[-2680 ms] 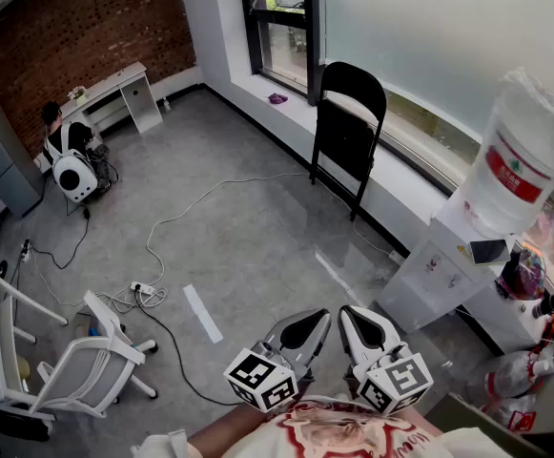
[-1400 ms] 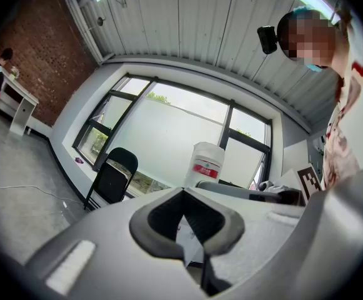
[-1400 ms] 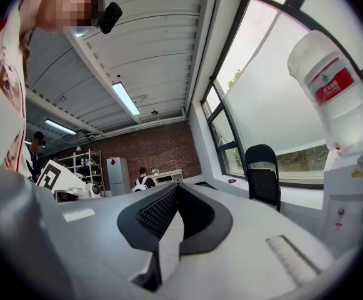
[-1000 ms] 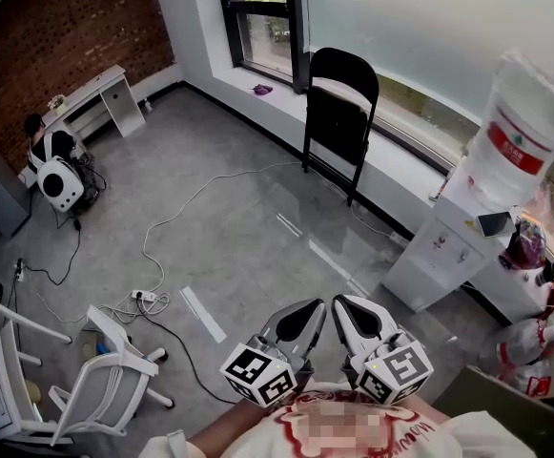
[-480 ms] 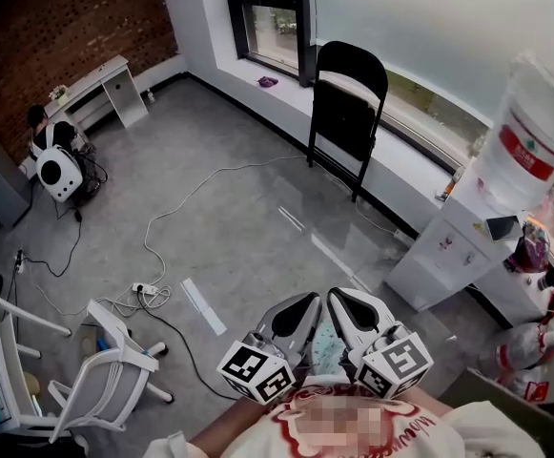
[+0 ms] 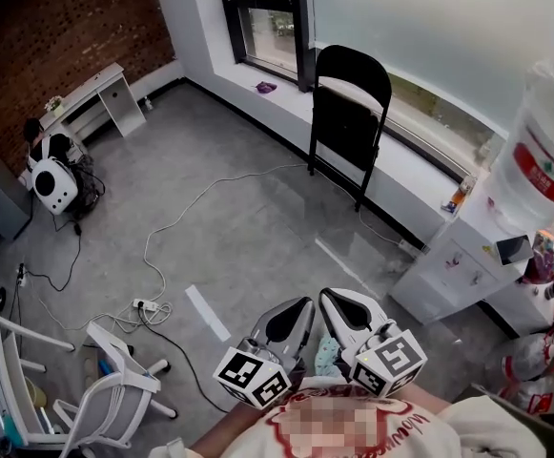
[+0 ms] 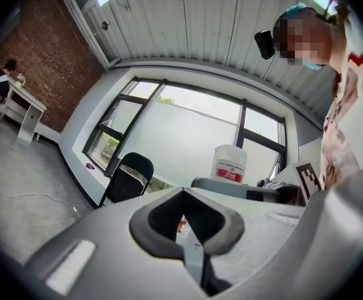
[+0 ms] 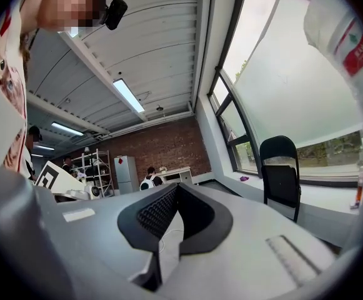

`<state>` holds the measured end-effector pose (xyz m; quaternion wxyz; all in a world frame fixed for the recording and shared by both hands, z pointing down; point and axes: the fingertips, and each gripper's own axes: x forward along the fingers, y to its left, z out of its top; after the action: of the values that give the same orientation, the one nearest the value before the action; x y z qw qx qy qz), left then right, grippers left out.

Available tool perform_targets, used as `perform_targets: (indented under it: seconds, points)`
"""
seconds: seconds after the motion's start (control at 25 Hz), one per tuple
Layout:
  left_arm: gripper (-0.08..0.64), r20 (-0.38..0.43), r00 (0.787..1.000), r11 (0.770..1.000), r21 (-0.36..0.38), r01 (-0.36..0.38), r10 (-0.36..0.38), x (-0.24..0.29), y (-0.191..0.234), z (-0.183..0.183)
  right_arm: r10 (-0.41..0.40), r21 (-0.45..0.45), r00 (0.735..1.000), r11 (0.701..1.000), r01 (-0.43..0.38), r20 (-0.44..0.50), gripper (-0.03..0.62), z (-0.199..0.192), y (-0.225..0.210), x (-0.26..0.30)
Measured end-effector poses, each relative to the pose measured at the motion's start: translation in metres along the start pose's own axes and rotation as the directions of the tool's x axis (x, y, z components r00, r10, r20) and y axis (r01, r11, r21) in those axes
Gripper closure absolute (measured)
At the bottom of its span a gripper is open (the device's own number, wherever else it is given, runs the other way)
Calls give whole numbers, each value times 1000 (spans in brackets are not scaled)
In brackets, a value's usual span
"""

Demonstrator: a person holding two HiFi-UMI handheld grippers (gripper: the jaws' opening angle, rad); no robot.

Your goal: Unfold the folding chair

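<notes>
Black metal folding chair (image 6: 348,127) stands folded flat against the white window ledge (image 6: 412,173), left gripper (image 6: 296,311) and right gripper (image 6: 338,305) both pressed together, empty.

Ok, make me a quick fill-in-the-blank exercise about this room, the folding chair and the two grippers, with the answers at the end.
1. The black folding chair leans against the window ledge, ____ flat rather than opened out.
2. The left gripper and the right gripper both have their jaws ____, with nothing between them.
3. The water jug with the red label stands on a ____ cabinet.
Missing words: folded; shut; white.
</notes>
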<state>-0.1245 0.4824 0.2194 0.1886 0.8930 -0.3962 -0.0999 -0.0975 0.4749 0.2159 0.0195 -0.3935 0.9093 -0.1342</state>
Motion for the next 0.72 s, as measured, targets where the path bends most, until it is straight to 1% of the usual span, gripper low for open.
perform_targets:
  seconds: [0.16,0.32,0.56,0.72]
  points:
    - [560,-4,1000,1000,-15,-15,15,40,26,3,-4,16,1000,1000,4,-6,569,8,-44,28]
    - [560,6,999,999,-24,-32,32,82,53,15,18,20,1000,1000,-18,-15,569,24,-80,61]
    - [560,33,997,998,-6,-70,70,141,90,40,66,11,998,998,-66,-3,569,53,-131,111]
    - [560,44,995,996,3,-87,86,176,108,47,84,13,996,996,-84,-4,569,64,-164,133]
